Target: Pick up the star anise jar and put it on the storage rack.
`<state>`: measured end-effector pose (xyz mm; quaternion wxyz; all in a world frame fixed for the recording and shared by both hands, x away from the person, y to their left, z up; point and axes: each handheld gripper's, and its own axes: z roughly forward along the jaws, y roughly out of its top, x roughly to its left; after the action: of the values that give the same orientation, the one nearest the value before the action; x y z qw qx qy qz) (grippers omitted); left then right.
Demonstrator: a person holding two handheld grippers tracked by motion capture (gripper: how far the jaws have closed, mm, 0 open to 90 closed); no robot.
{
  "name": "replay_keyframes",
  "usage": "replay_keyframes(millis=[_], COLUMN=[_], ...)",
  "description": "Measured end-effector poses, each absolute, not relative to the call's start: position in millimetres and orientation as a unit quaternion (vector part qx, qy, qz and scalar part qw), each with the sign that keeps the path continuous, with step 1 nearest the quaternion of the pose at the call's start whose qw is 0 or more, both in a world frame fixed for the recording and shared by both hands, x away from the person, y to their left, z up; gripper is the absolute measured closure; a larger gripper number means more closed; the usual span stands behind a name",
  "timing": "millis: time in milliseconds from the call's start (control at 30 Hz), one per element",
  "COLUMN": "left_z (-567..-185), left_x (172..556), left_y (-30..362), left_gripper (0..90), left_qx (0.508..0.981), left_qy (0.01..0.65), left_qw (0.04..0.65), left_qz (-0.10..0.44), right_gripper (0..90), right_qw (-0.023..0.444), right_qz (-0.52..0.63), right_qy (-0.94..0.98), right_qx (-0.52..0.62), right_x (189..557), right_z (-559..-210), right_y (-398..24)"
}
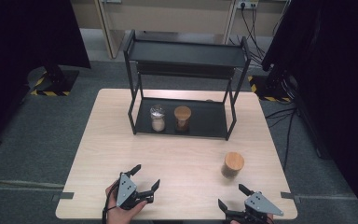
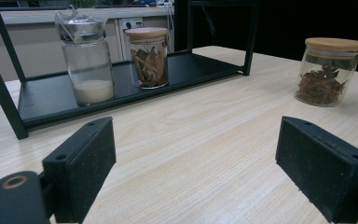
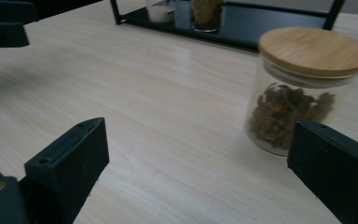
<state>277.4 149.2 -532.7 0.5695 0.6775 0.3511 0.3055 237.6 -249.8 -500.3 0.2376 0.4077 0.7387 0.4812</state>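
Both grippers, left [image 1: 145, 176] and right [image 1: 231, 198], rest with jaws spread wide, holding nothing. Star anise jar [image 1: 233, 164] stands on the table [image 1: 102, 154], just ahead of my right gripper, apart from the rack [image 1: 214, 123]. Approach stage, I judge; next I centre the jaws around its glass body.

Left claw [image 1: 145, 178], right claw [image 1: 233, 197] agape
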Motion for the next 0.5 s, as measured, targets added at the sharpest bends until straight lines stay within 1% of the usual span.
replay_keyframes(millis=[233, 500], left_z=[-532.9, -532.8], left_x=[277.1, 277.1], left_y=[149.5, 149.4], left_gripper=[11.6, 11.6], left_qx=[0.676, 0.677], left_qy=[0.351, 0.350], left_qw=[0.571, 0.571], left_qz=[0.306, 0.306], right_gripper=[4.9, 4.5], right_qw=[0.255, 0.272], right_qz=[0.477, 0.472], right_qy=[0.725, 0.716], right_qx=[0.427, 0.436], right_x=[246.6, 260.0], right_z=[-496.5, -493.8], right_y=[-262.0, -265.6])
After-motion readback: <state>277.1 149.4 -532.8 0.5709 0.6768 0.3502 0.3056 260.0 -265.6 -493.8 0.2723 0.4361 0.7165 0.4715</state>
